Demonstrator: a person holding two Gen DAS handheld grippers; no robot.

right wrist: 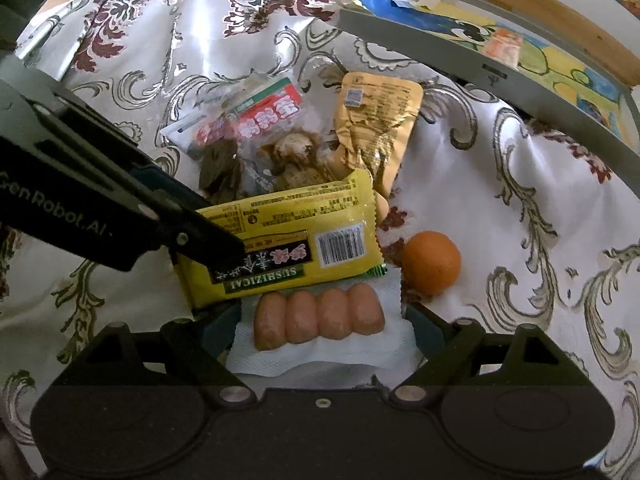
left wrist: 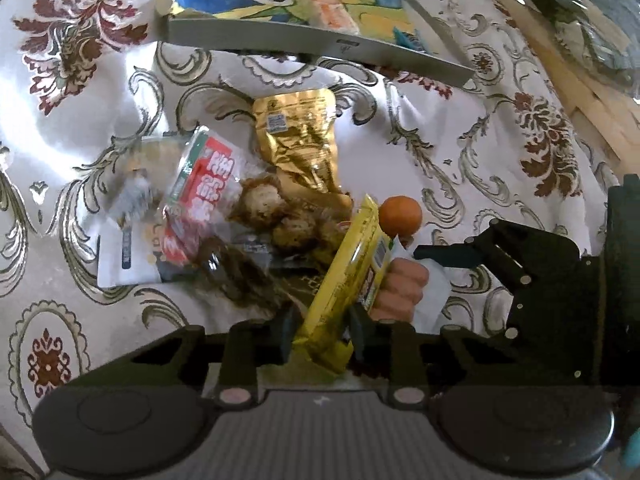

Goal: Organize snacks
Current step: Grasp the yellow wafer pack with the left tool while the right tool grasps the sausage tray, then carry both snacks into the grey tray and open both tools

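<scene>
My left gripper (left wrist: pixel 320 334) is shut on a yellow snack packet (left wrist: pixel 344 280), held edge-on above the cloth. The right wrist view shows that packet (right wrist: pixel 288 236) face-on, pinched at its left end by the left gripper (right wrist: pixel 224 246). My right gripper (right wrist: pixel 320 332) stands open, its fingers either side of a white-wrapped pack of sausages (right wrist: pixel 320 316) lying on the cloth. A mandarin (right wrist: pixel 430 262) rests just right of it. Behind them lie a gold pouch (right wrist: pixel 376 128) and a clear red-labelled packet (right wrist: pixel 260 120). A grey tray (right wrist: pixel 440 50) holds a colourful bag.
A floral tablecloth (left wrist: pixel 100 60) covers the table. The grey tray (left wrist: pixel 280 38) sits at the far side near a wooden edge (right wrist: pixel 520 4). A white packet (left wrist: pixel 128 256) lies under the pile's left side. Bare cloth lies left and right of the pile.
</scene>
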